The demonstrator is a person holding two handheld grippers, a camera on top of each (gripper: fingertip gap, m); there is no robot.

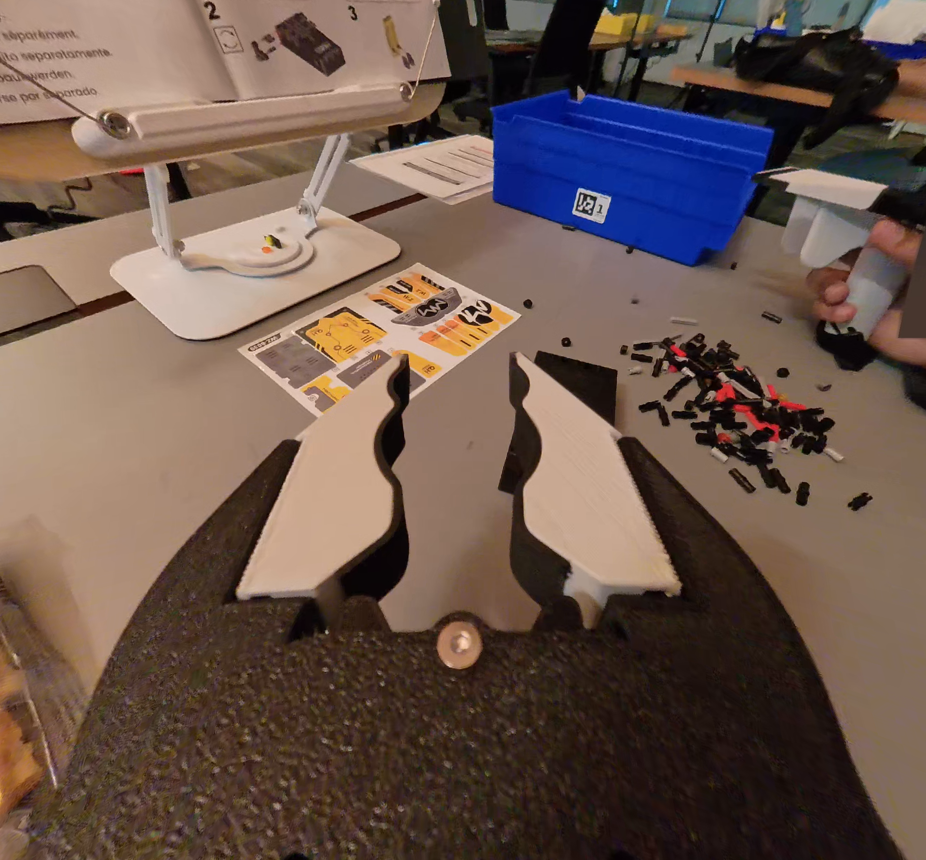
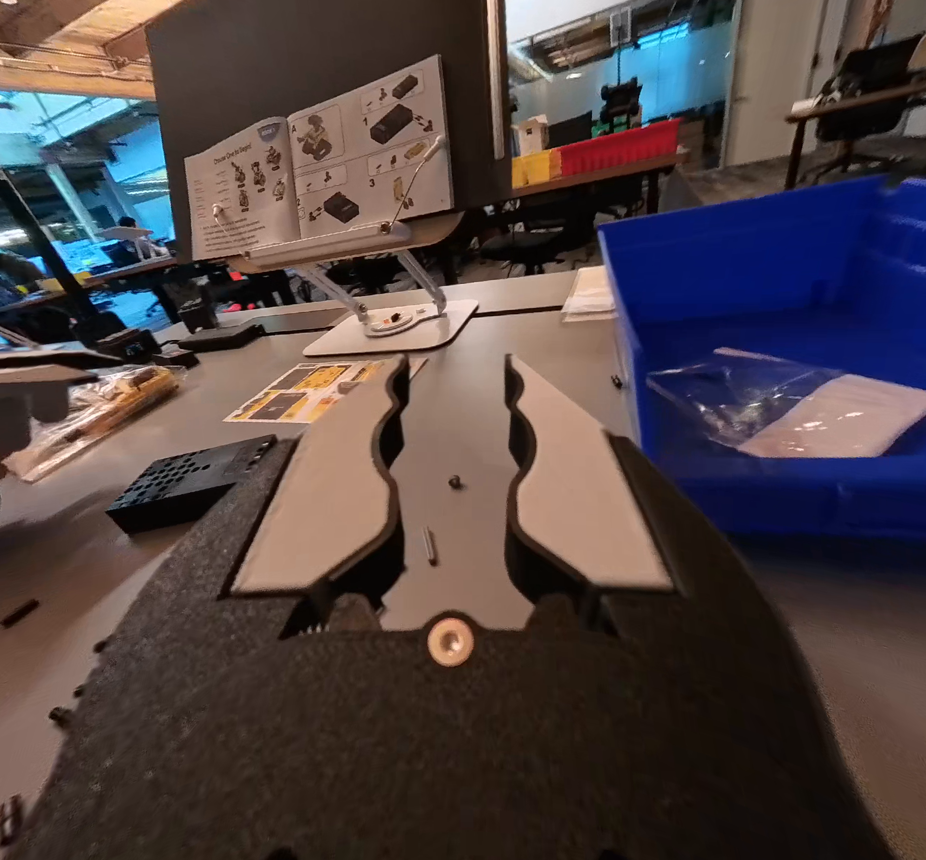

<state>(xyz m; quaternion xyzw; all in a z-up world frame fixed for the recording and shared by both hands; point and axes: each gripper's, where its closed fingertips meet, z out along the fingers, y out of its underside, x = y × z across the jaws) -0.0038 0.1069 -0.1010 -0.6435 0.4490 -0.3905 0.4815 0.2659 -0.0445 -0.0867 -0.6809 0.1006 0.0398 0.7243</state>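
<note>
Beside the black block [image 1: 581, 380], left gripper [image 1: 458, 360] jaws gape empty; right gripper [image 2: 456, 360] likewise.

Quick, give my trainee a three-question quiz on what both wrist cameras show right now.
1. True or false: the left gripper holds a part.
2. What lies in the blue bin? A) clear bag B) booklet C) sticker sheet
3. Fill in: the booklet rests on a white ____.

Key: 1 false, both grippers are open and empty, the right gripper too. 2 A, the clear bag. 3 stand.
</note>
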